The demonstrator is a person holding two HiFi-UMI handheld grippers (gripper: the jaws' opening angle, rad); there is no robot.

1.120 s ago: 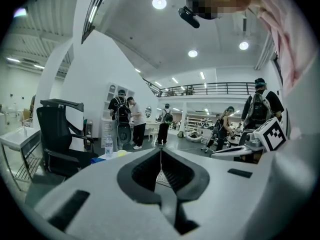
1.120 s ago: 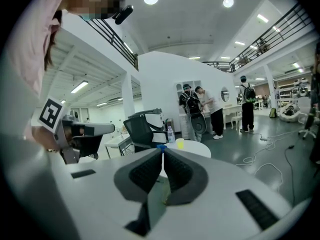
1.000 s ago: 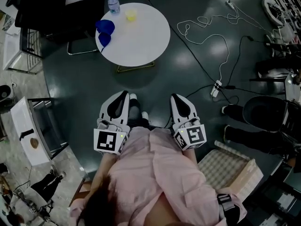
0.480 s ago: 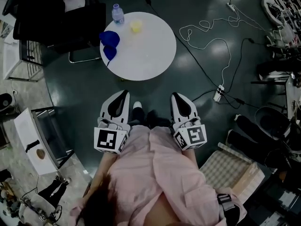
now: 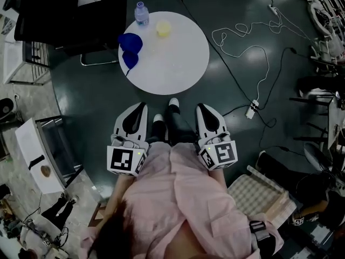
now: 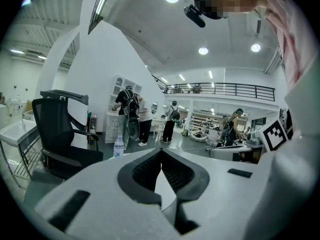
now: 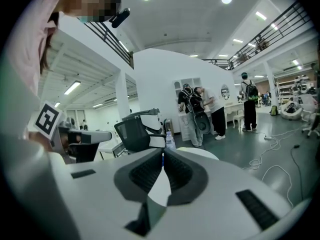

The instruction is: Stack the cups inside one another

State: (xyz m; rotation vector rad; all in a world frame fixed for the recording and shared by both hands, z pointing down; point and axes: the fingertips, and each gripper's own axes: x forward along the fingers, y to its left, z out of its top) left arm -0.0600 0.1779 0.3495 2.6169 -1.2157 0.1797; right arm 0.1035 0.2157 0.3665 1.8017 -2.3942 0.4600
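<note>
We find the table [image 5: 178, 63] well ahead of both grippers. Left gripper [image 5: 141, 108] and right gripper [image 5: 201, 109] — jaws closed, nothing held. Blue cups [image 5: 131, 41] sit at its left edge, a yellow cup [image 5: 163, 28] near; a clumsy reach could knock them off — or topple the bottle [image 5: 141, 12] beside.

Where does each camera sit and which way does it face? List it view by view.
Head view: on the person's head, looking steeply down at the round table; shows pink shirt, left gripper, right gripper.
Left gripper view: on the left gripper, facing along its shut jaws; shows pink sleeve.
Right gripper view: on the right gripper, facing along its shut jaws.
Shared: both gripper views show the bottle and chair.
</note>
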